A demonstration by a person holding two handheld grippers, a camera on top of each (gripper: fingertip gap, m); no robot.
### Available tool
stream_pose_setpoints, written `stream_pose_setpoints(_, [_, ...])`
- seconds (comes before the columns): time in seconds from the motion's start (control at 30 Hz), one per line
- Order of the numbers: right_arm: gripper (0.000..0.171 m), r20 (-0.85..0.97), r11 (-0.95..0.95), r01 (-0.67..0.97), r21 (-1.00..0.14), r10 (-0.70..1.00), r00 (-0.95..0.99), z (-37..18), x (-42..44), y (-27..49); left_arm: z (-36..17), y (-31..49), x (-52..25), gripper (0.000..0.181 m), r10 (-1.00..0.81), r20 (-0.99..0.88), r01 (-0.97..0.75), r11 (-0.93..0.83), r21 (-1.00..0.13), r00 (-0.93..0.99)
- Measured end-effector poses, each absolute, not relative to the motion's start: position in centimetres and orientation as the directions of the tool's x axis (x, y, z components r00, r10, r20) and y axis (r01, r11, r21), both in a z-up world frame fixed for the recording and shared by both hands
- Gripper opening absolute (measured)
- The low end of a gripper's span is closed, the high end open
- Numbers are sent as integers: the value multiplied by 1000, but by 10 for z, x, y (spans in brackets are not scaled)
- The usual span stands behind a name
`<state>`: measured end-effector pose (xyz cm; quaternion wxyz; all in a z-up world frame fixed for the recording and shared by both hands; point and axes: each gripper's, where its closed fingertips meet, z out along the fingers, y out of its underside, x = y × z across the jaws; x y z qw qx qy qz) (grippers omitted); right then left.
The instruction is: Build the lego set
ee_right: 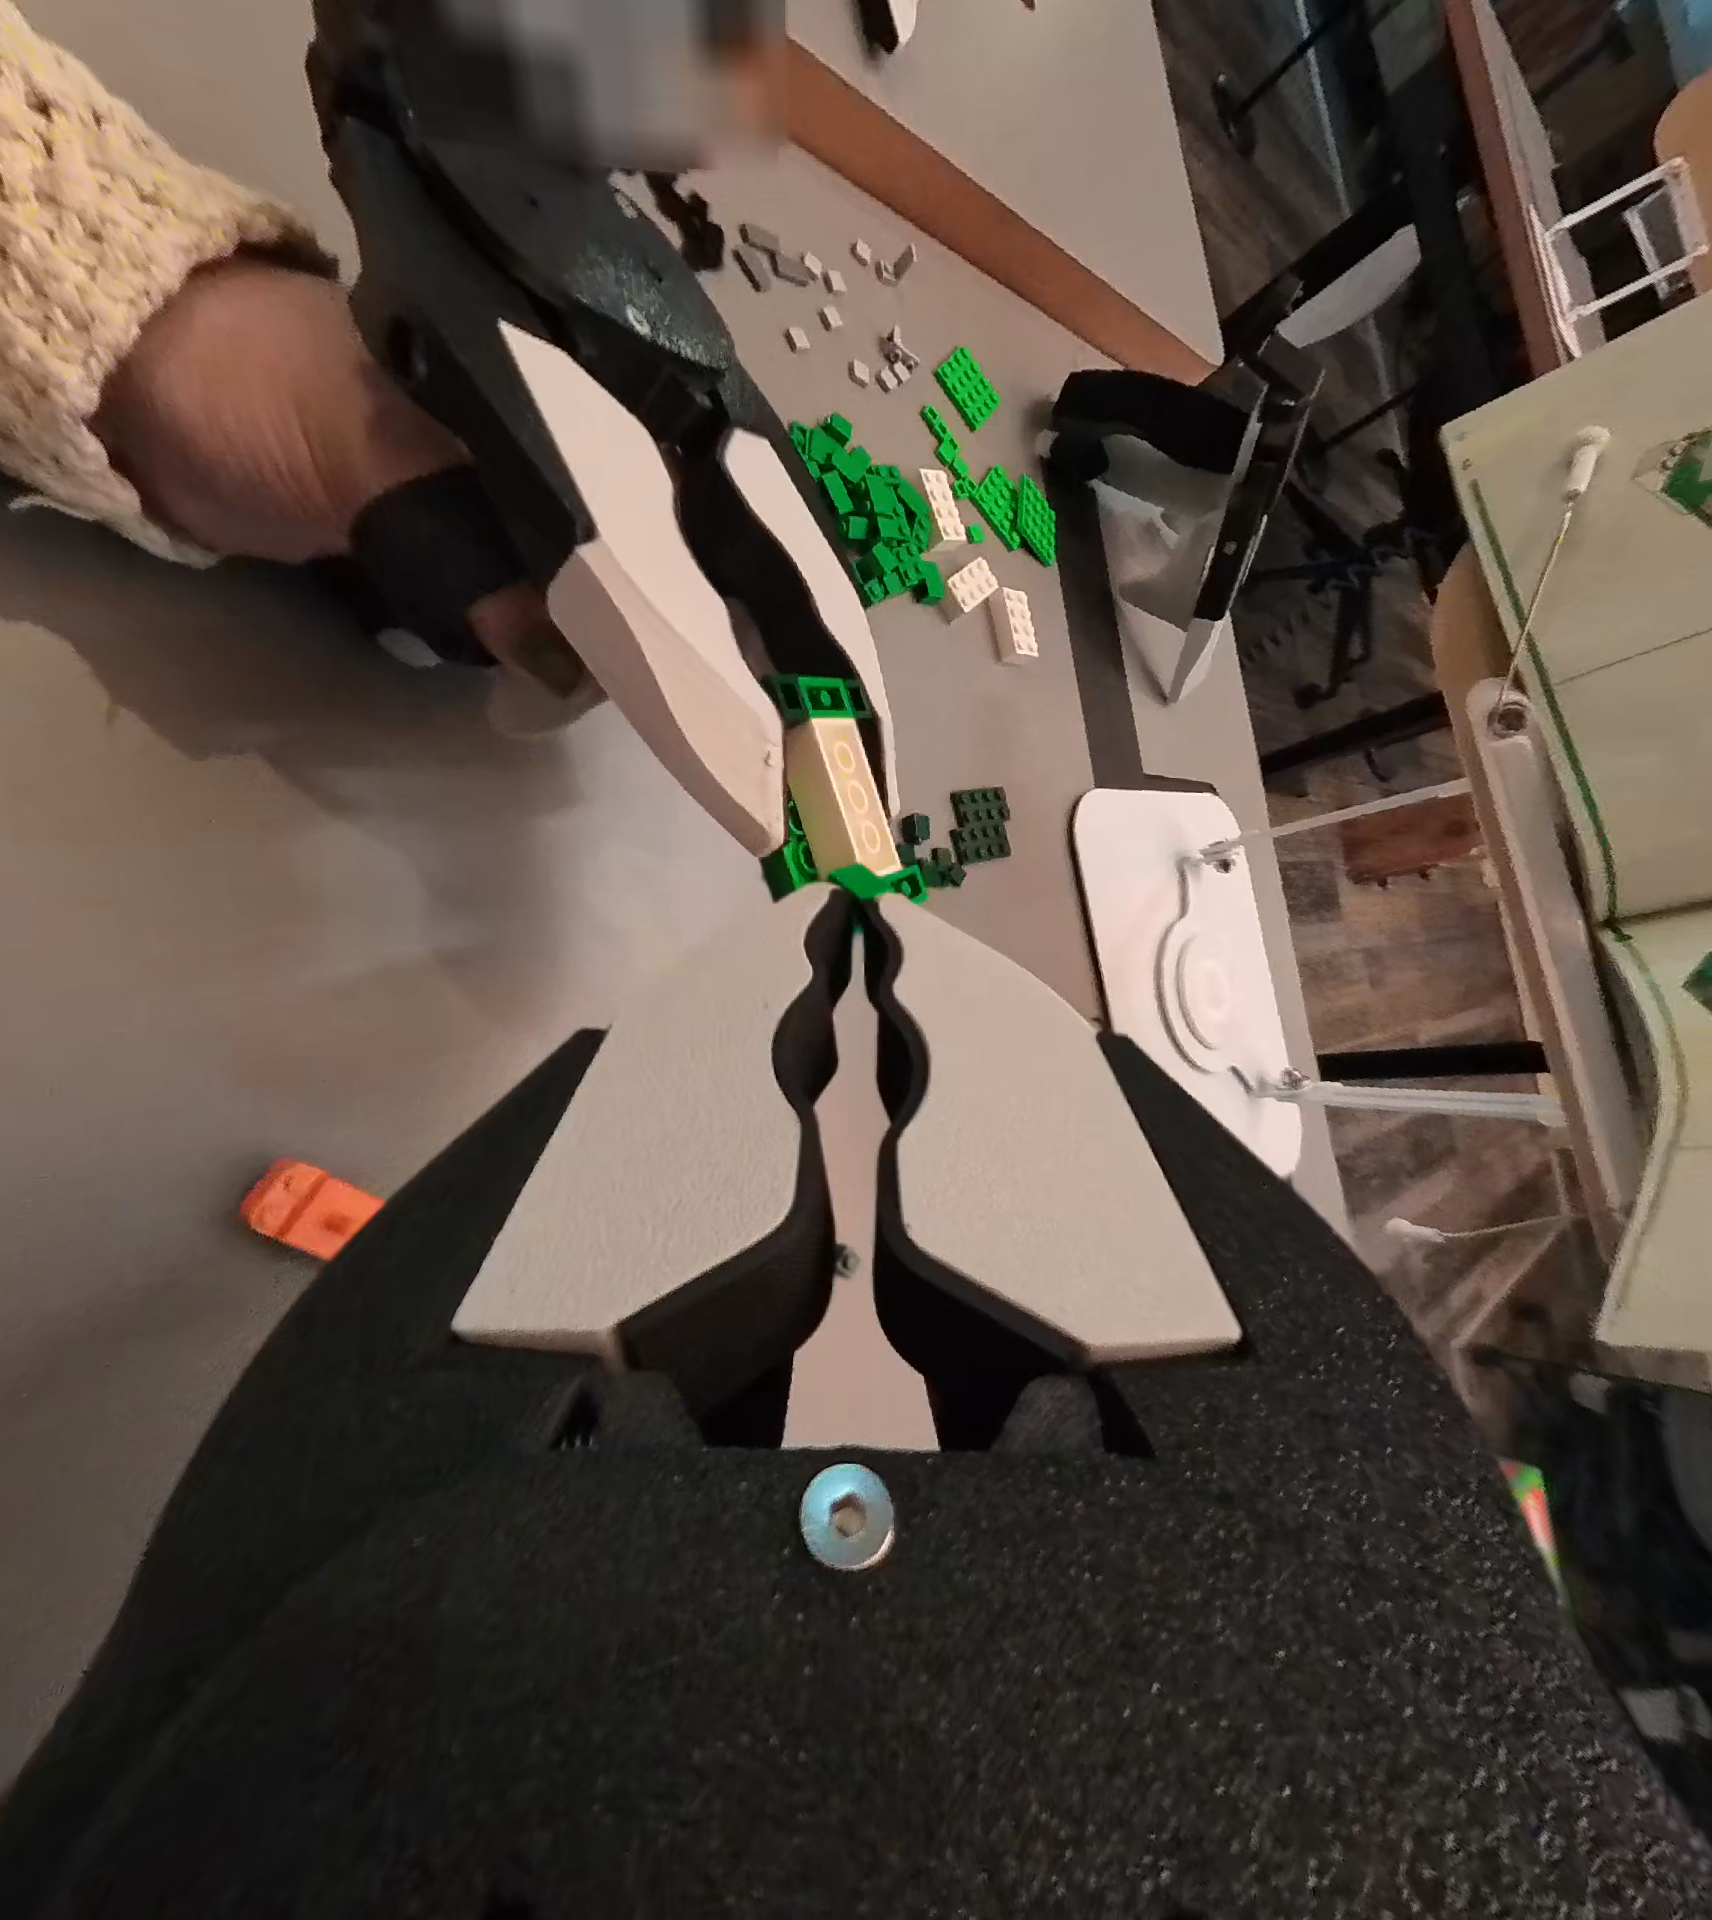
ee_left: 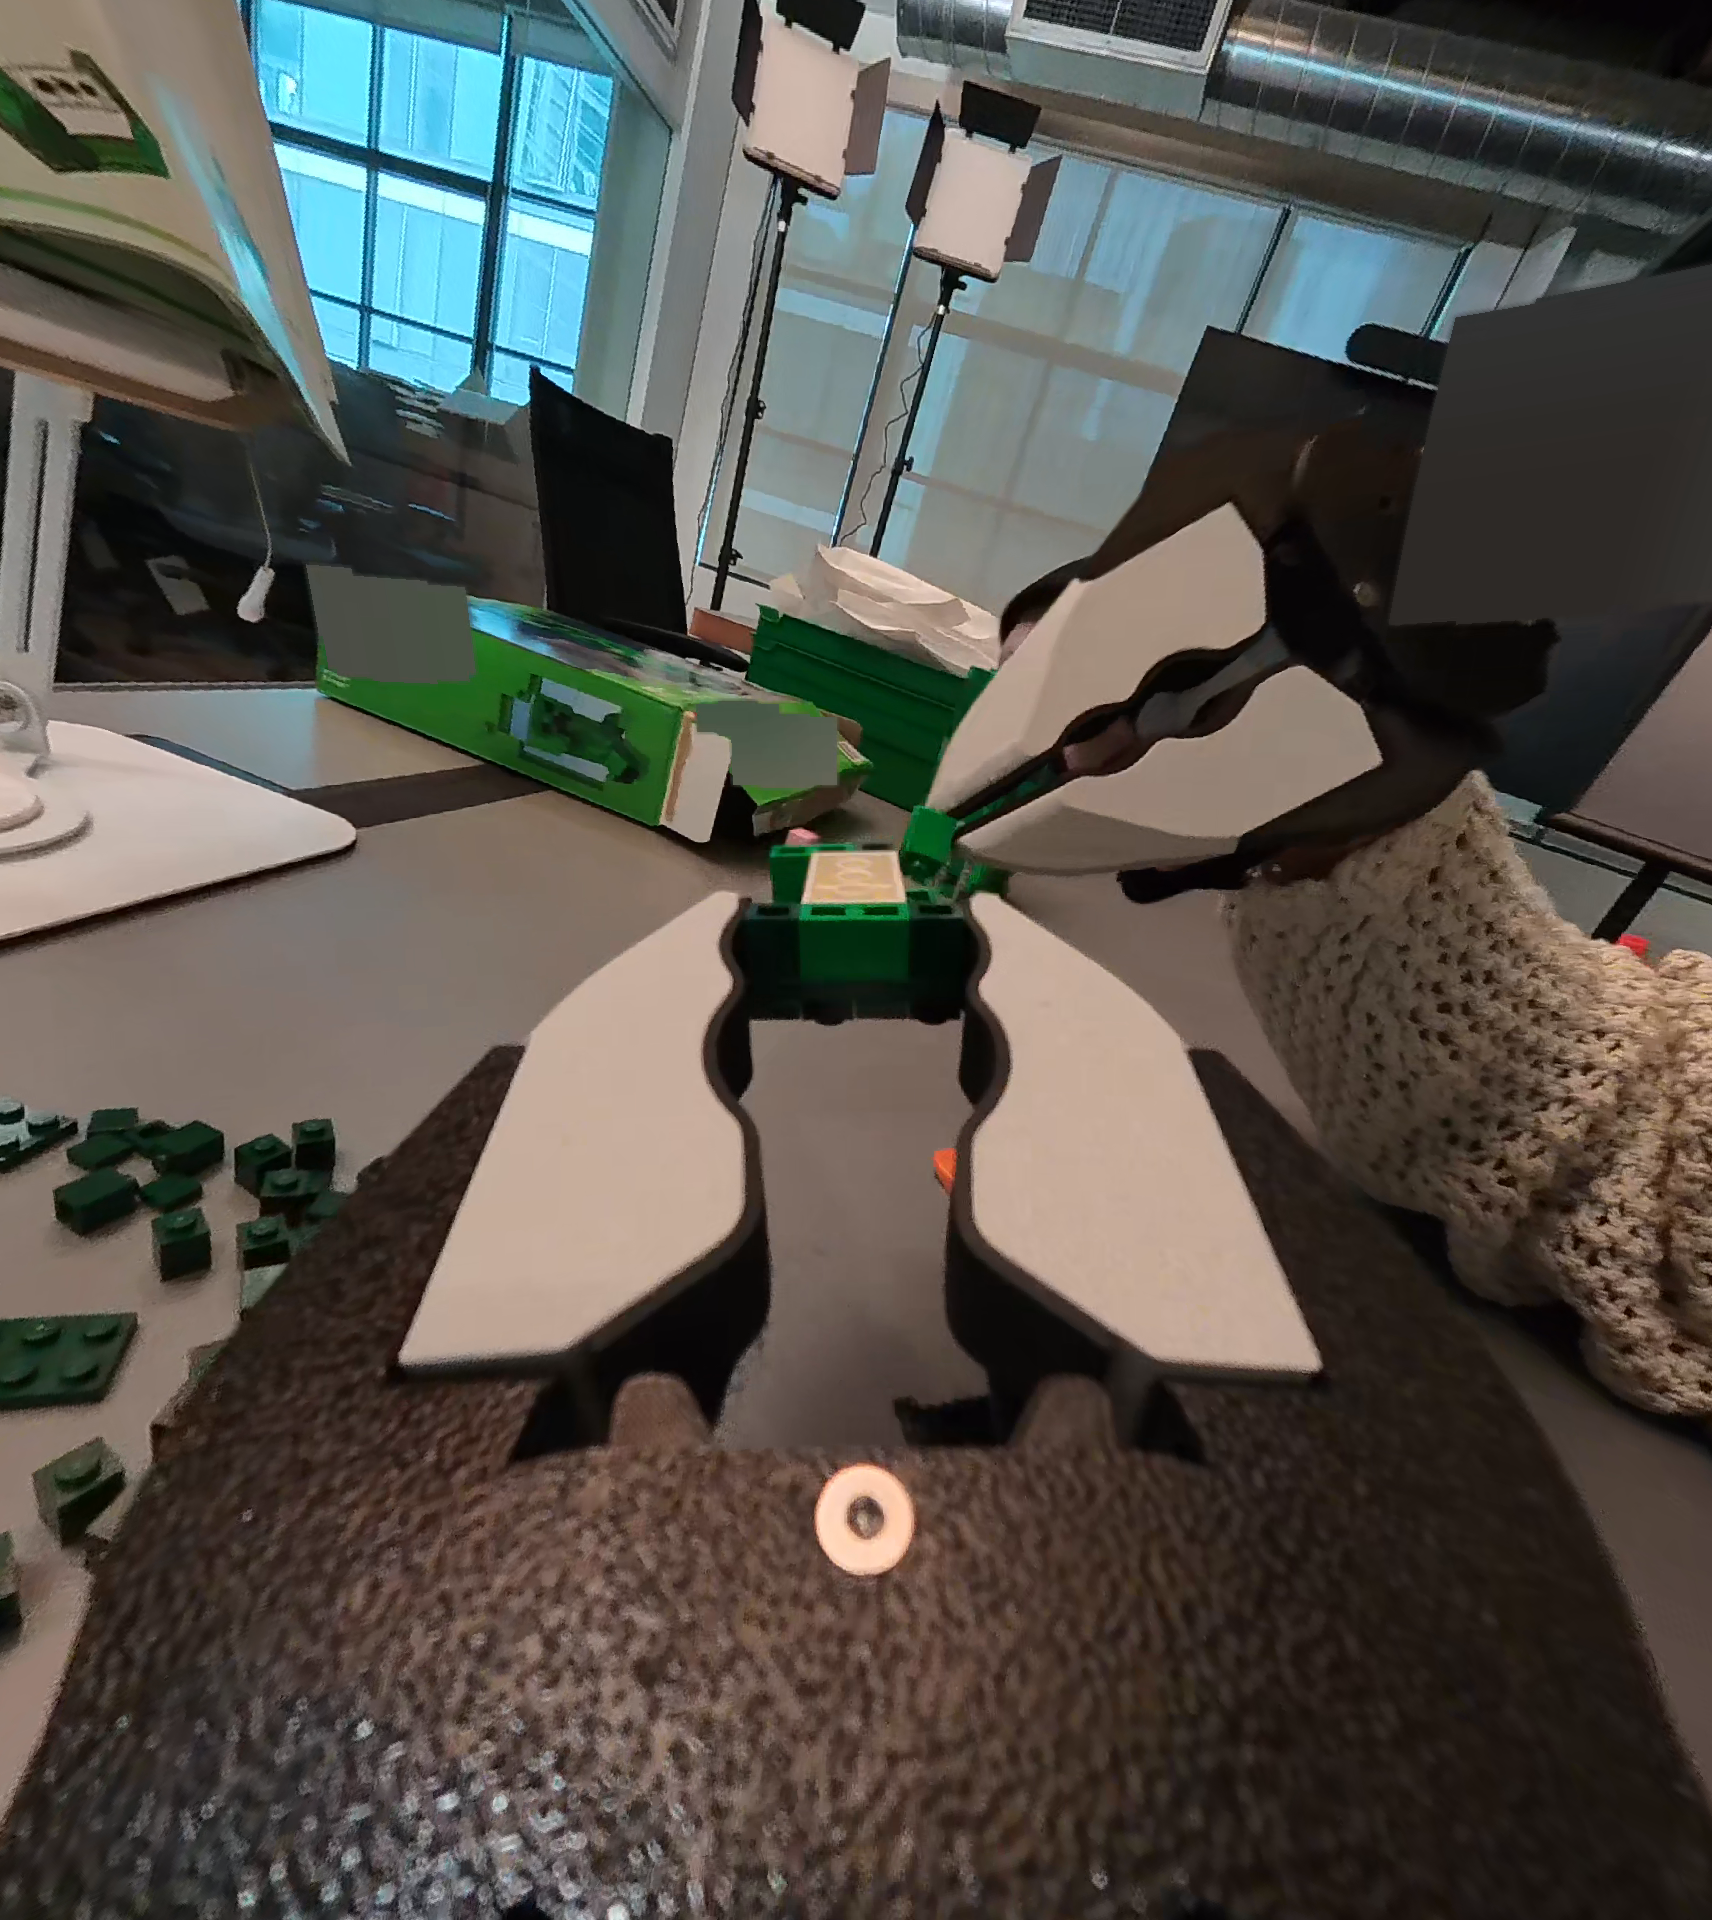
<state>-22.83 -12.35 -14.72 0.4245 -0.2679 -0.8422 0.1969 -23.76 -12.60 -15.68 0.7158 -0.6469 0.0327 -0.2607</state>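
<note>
A small green lego build [ee_left: 852,951] with a tan tile on top [ee_left: 852,878] stands on the grey table. My left gripper [ee_left: 852,935] is shut on it, one finger on each side. My right gripper [ee_left: 947,831] comes in from the right, shut on a small bright green piece [ee_left: 928,834] held against the build's far right top corner. In the right wrist view my right gripper [ee_right: 864,902] pinches that green piece [ee_right: 873,883] at the near end of the build [ee_right: 847,800], and the left gripper [ee_right: 826,800] holds the build from the upper left.
Loose dark green bricks [ee_left: 156,1174] and plates [ee_left: 0,1361] lie at the left. A green box [ee_left: 571,717], an instruction booklet [ee_left: 73,156] on a white stand [ee_left: 52,831], bright green and white bricks [ee_right: 883,499], grey pieces [ee_right: 821,281], an orange tool [ee_right: 306,1210] and a knitted sleeve [ee_left: 1506,1091] are around. Left and right tips are no more than a few centimetres apart.
</note>
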Motion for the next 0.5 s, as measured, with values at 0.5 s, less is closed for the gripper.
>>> stream_pose_setpoints(0.5, [2,721,914,268,-303,404,-563,-159,-218,-123,-163,-124,-228,36,-462,323,339,-49,-939,826])
